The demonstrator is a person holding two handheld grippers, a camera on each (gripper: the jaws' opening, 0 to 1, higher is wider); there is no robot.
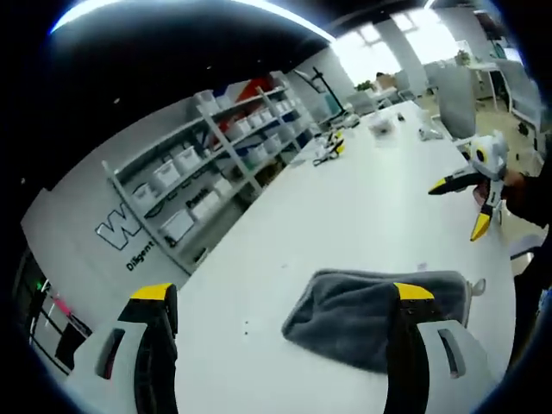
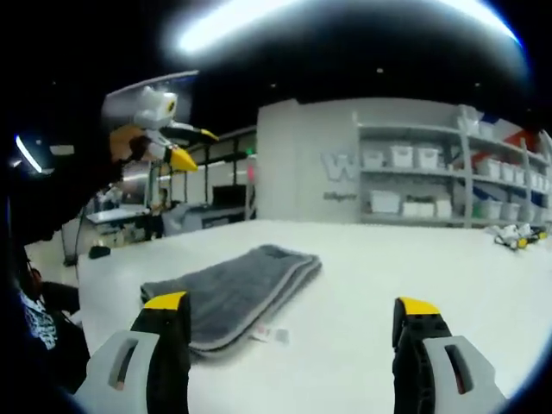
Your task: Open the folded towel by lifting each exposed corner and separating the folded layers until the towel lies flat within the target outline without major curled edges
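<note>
A folded grey towel (image 1: 362, 315) lies on the white table (image 1: 345, 216). In the left gripper view my left gripper (image 1: 283, 293) is open above the table, and its right jaw hides part of the towel. My right gripper (image 1: 459, 207) hangs open in the air to the right, beyond the towel. In the right gripper view the towel (image 2: 233, 289) lies ahead to the left, stacked layers facing me, a small label at its near edge. My right gripper (image 2: 291, 304) is open and holds nothing. The left gripper (image 2: 196, 147) is raised at upper left.
Shelves with white bins (image 1: 194, 185) line the wall beside the table, also seen in the right gripper view as shelves (image 2: 431, 185). Small yellow-and-black tools (image 1: 332, 147) and other items sit at the table's far end. A person's dark sleeve (image 2: 52, 198) is at left.
</note>
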